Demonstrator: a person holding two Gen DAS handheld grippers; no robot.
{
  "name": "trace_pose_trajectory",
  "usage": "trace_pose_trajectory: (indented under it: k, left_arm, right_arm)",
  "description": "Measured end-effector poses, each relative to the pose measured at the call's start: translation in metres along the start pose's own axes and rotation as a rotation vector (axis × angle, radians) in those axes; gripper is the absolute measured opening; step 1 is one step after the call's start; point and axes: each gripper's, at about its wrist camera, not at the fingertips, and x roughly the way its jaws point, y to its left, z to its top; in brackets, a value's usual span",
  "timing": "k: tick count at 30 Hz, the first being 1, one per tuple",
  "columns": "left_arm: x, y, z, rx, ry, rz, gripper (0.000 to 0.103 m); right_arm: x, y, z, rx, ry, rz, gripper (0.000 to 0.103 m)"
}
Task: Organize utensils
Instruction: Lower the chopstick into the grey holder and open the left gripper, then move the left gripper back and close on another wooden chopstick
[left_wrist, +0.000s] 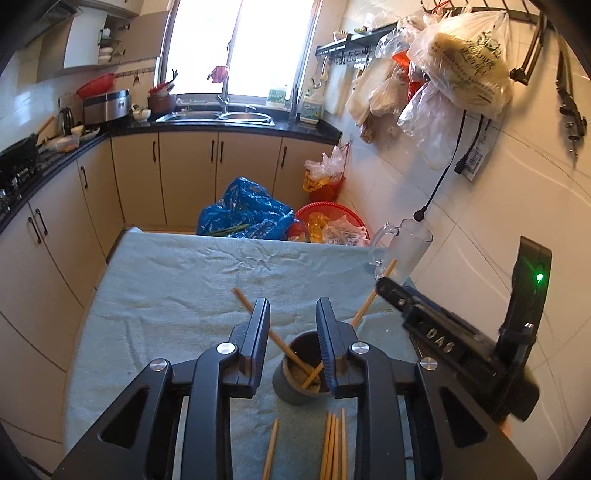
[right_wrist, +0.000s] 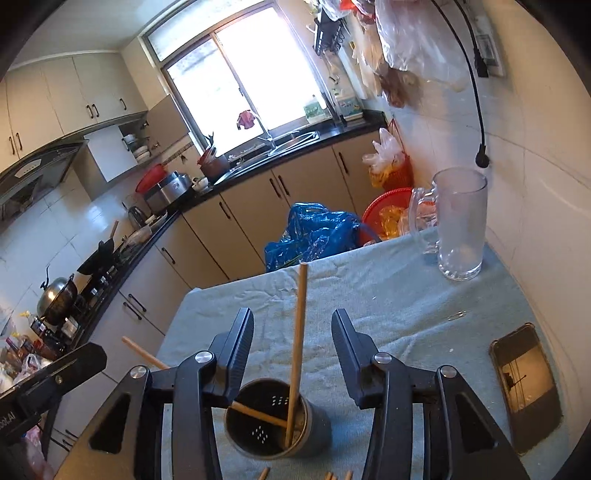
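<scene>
Two chopsticks in the holder, both claws parted

Left gripper (left_wrist: 292, 308) and right gripper (right_wrist: 292, 320) open, gripping nothing; dark holder (right_wrist: 272, 421) at lower centre on the cloth (right_wrist: 388, 295) (two chopsticks (right_wrist: 297, 350) leaning inside); loose chopsticks (left_wrist: 334, 446) along the bottom edge.

A dark round holder (right_wrist: 271, 421) stands upright on the cloth, its inner wall pierced with small dot holes. Two wooden chopsticks (right_wrist: 297, 350) sit in it, leaning apart (one nearly upright, the other slanting out over the left rim). More chopsticks (left_wrist: 334, 445) lie flat just before the holder, one (left_wrist: 270, 448) slightly apart.
</scene>
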Motion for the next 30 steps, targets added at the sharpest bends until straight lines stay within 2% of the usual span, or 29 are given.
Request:
trace_pose_trajectory:
  k: [9, 12, 16, 18, 21, 24, 26, 28, 30]
  left_arm:
    - [-0.078, 0.016, -0.029, 0.004, -0.096, 0.036, 0.042]
    - [-0.100, 0.024, -0.050, 0.012, -0.103, 0.054, 0.045]
    - [-0.110, 0.037, -0.079, 0.012, -0.082, 0.071, 0.047]
    - [-0.106, 0.045, -0.098, 0.004, -0.041, 0.075, 0.048]
    - [-0.093, 0.052, -0.121, 0.007, 0.019, 0.080, 0.048]
    - [-0.065, 0.055, -0.146, 0.027, 0.098, 0.091, 0.048]
    - [-0.043, 0.051, -0.156, 0.039, 0.150, 0.090, 0.048]
    - [-0.019, 0.049, -0.169, 0.048, 0.209, 0.086, 0.048]
    - [0.007, 0.046, -0.185, 0.055, 0.281, 0.077, 0.048]
  right_arm:
    - [-0.079, 0.008, -0.010, -0.066, -0.009, -0.015, 0.060]
    - [-0.104, 0.007, -0.023, -0.100, 0.011, -0.033, 0.064]
    - [-0.137, -0.007, -0.045, -0.142, 0.065, -0.074, 0.064]
    - [-0.156, -0.017, -0.055, -0.184, 0.093, -0.122, 0.065]
    - [-0.180, -0.032, -0.064, -0.250, 0.125, -0.199, 0.071]
    - [-0.196, -0.048, -0.076, -0.355, 0.160, -0.360, 0.080]
    - [-0.193, -0.059, -0.088, -0.381, 0.205, -0.405, 0.082]
    - [-0.183, -0.070, -0.101, -0.348, 0.265, -0.367, 0.082]
    - [-0.164, -0.081, -0.119, -0.272, 0.341, -0.267, 0.081]
